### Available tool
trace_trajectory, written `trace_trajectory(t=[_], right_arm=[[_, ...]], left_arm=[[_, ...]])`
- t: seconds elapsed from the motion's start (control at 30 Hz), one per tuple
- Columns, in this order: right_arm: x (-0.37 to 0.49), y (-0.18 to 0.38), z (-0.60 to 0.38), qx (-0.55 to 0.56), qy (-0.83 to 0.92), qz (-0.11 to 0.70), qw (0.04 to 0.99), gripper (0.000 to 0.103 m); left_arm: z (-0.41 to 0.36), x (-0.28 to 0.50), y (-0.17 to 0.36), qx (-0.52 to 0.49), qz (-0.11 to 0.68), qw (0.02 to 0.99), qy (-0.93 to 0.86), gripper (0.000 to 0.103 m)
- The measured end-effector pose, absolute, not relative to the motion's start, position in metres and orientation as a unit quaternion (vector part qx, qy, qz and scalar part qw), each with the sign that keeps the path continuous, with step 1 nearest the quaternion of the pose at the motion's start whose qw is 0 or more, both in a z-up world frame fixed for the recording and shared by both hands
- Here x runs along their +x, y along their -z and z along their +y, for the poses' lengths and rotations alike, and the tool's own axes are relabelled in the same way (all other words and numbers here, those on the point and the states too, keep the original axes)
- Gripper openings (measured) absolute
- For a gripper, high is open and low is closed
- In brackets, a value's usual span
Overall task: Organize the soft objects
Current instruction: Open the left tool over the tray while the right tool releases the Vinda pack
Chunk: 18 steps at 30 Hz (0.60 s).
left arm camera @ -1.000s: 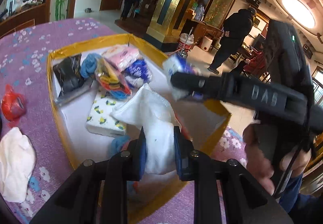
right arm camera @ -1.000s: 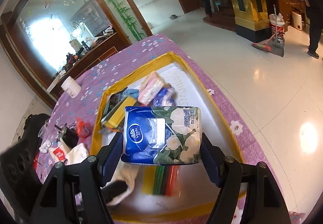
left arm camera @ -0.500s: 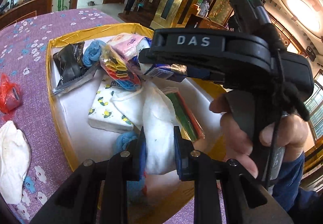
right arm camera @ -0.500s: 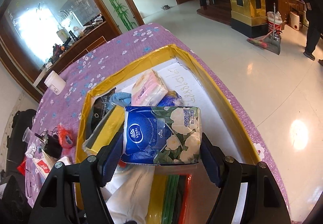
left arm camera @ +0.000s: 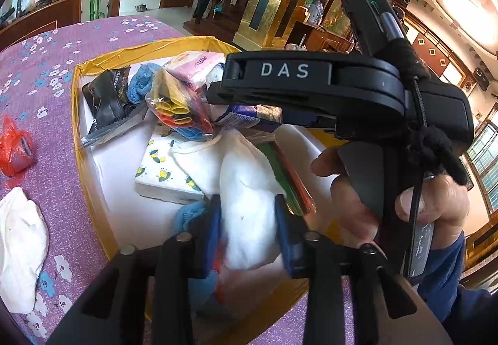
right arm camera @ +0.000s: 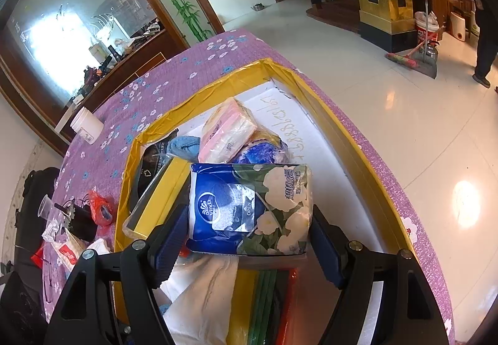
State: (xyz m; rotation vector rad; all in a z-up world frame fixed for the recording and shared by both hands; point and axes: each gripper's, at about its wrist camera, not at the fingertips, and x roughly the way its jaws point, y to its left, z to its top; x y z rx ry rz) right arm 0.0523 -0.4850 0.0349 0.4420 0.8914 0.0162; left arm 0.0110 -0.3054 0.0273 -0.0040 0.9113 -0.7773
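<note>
A yellow-rimmed box (left arm camera: 77,127) on the purple flowered tablecloth holds several soft packs. My left gripper (left arm camera: 247,214) hangs over the box's near end. Its jaws are opening, with a white cloth (left arm camera: 246,186) lying loosely between the blue pads and draping onto the contents. My right gripper (right arm camera: 249,220) is shut on a blue and white flowered tissue pack (right arm camera: 249,205), carried just above the middle of the box. In the left wrist view that gripper's black body (left arm camera: 311,86) crosses the frame, with a hand (left arm camera: 358,198) on its handle.
The box holds a pink tissue pack (right arm camera: 227,130), a bag of coloured pieces (left arm camera: 177,108), a bee-print pack (left arm camera: 162,170), a black packet (left arm camera: 105,99) and a blue cloth (left arm camera: 140,85). A red bag (left arm camera: 14,149), another white cloth (left arm camera: 18,245) and a white jar (right arm camera: 86,129) lie outside it.
The left jaws have widened around the white cloth, which has sunk onto the contents. The right gripper with the tissue pack has moved in over the box and across the left view.
</note>
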Motion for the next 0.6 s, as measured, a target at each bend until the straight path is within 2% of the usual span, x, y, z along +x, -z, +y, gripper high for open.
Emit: trace_trajectory(t=[0.13, 0.23, 0.6], right_arm=[[0.045, -0.038, -0.488, 0.216, -0.006, 0.409, 0.887, 0.083], [0.040, -0.043, -0.489, 0.219, -0.007, 0.393, 0.893, 0.087], [0.016, -0.063, -0.491, 0.219, -0.015, 0.320, 0.922, 0.087]], left_arm=[[-0.302, 0.008, -0.032, -0.004, 0.418, 0.832, 0.365, 0.047], [-0.300, 0.007, -0.035, -0.005, 0.410, 0.837, 0.363, 0.059], [-0.294, -0.002, -0.048, -0.002, 0.375, 0.856, 0.355, 0.072]])
